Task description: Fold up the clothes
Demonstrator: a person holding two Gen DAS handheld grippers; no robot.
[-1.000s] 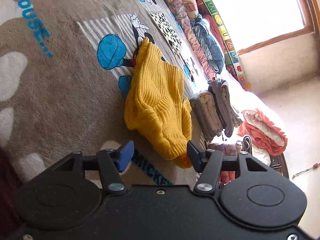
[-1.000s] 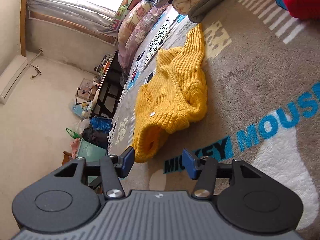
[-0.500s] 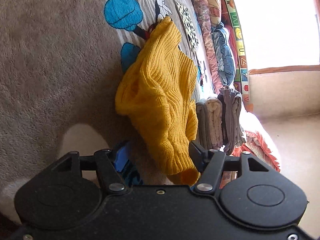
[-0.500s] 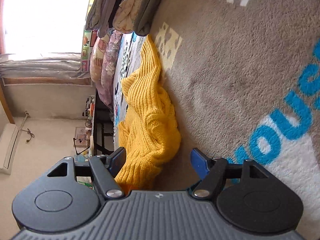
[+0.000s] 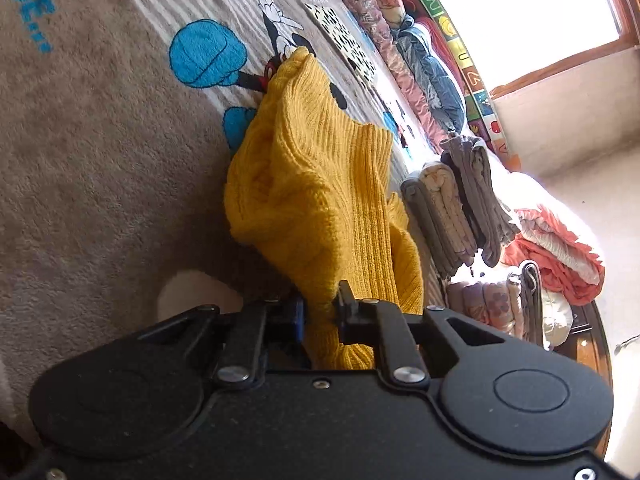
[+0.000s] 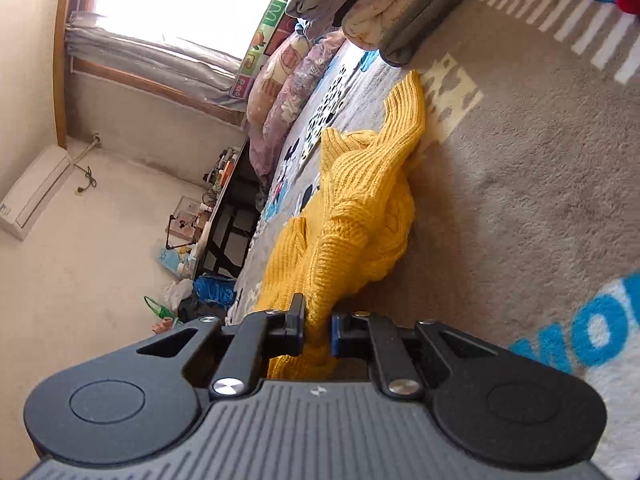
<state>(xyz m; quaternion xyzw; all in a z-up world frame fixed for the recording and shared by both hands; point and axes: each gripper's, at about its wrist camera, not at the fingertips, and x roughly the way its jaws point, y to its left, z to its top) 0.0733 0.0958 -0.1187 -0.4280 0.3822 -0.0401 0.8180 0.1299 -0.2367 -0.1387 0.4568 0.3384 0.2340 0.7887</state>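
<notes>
A yellow knit sweater (image 5: pixel 316 200) lies crumpled on a grey Mickey Mouse blanket (image 5: pixel 100 152). My left gripper (image 5: pixel 320 312) is shut on one end of the sweater, and the knit bunches between its jaws. In the right wrist view the same sweater (image 6: pixel 360 216) stretches away over the blanket (image 6: pixel 520 200). My right gripper (image 6: pixel 318 328) is shut on the sweater's other near end. Both held ends are lifted slightly off the blanket.
Folded grey and beige clothes (image 5: pixel 456 208) stand in a stack beyond the sweater, also in the right wrist view (image 6: pixel 392 12). An orange and white garment (image 5: pixel 556 252) lies at the bed's edge. Pillows (image 6: pixel 288 92) line the window side. A dark table (image 6: pixel 228 216) stands beside the bed.
Both grippers moved in onto the sweater's ends and shut on them. The sweater has been pulled up and bunched.
</notes>
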